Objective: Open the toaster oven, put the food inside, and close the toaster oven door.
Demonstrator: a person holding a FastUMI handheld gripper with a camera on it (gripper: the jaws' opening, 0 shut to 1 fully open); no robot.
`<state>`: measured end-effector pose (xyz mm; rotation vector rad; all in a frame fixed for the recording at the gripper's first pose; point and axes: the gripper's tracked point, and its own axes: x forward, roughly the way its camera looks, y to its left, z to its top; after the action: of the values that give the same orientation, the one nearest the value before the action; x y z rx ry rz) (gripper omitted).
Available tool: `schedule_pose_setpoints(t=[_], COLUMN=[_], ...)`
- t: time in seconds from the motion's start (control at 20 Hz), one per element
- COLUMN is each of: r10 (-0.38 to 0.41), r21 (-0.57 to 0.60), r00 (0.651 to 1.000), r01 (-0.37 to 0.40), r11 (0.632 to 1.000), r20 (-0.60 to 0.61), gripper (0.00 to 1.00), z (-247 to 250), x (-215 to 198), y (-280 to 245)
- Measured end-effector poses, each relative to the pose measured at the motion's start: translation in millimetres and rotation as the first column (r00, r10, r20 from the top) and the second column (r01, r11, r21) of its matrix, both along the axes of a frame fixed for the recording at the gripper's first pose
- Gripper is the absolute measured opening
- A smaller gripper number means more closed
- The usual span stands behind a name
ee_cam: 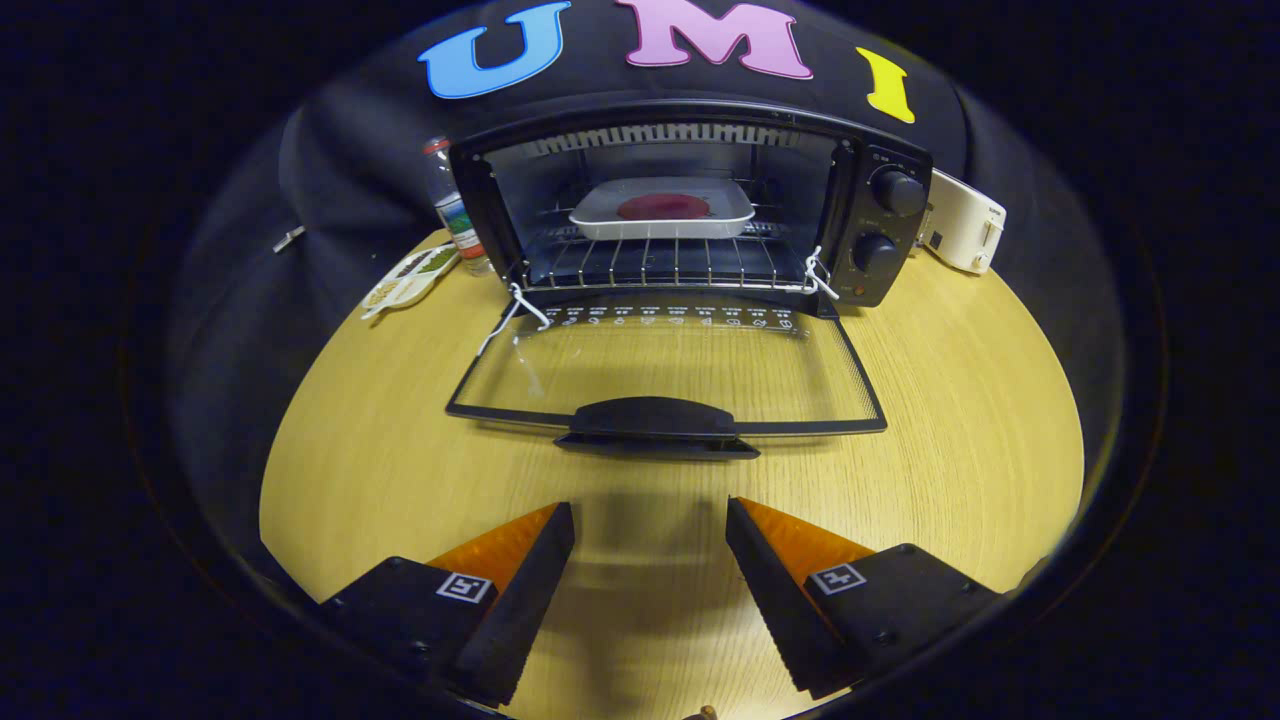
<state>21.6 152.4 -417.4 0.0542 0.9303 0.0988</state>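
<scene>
A black toaster oven [880, 225] stands at the far side of the wooden table [950, 420]. Its glass door [665, 365] lies folded flat toward me, with the dark handle [652, 418] at its front edge. Inside, on the wire rack [665, 262], sits a white tray [662, 208] holding a round dark red piece of food [663, 206]. My gripper [650, 520] is open, with nothing between its fingers. It hovers over the table a short way in front of the door handle.
A clear bottle [452, 205] stands just left of the oven, with a flat printed packet [410, 278] lying beside it. A white toaster [965, 232] sits to the oven's right. Bare tabletop spreads on both sides of the door.
</scene>
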Motion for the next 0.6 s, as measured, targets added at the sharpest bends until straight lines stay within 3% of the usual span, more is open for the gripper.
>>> schedule_pose_setpoints(t=[0.3, 0.6], r10=[-0.071, -0.041], r21=[-0.040, -0.032], r00=[0.997, 0.999], r01=[0.071, 0.042], r11=[0.997, 0.999], r20=[-0.006, 0.032], gripper=[0.99, 0.99], z=[-16.7, 5.4], x=[29.7, 28.7], y=[-11.5, -11.2])
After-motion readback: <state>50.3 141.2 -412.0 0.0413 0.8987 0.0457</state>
